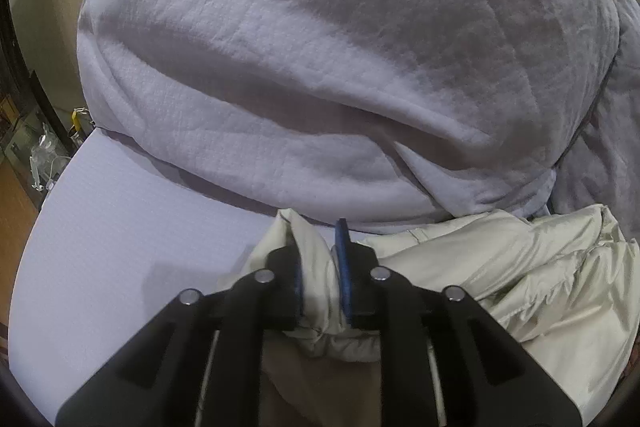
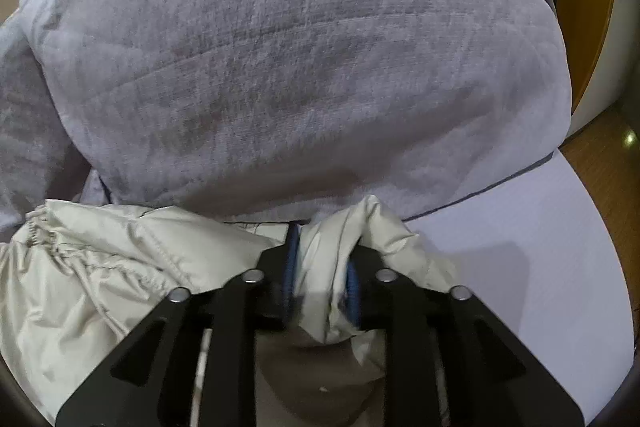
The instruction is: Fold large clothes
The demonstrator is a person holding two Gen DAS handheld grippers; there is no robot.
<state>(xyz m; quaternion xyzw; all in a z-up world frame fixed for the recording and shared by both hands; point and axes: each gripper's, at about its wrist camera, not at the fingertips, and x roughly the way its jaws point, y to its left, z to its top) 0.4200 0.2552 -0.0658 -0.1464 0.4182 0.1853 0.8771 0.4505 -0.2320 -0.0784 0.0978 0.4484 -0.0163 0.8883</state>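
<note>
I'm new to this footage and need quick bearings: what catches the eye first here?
A big rumpled lavender blanket fills the upper part of both views. Below it, a shiny cream puffy jacket lies on the pale bed sheet. The left gripper and right gripper each have a bunched fold of it between their blue pads.

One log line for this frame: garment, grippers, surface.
garment: cream puffer jacket, bunched | left gripper: fold between pads | right gripper: fold between pads | surface: white sheet | behind: lilac blanket
</note>
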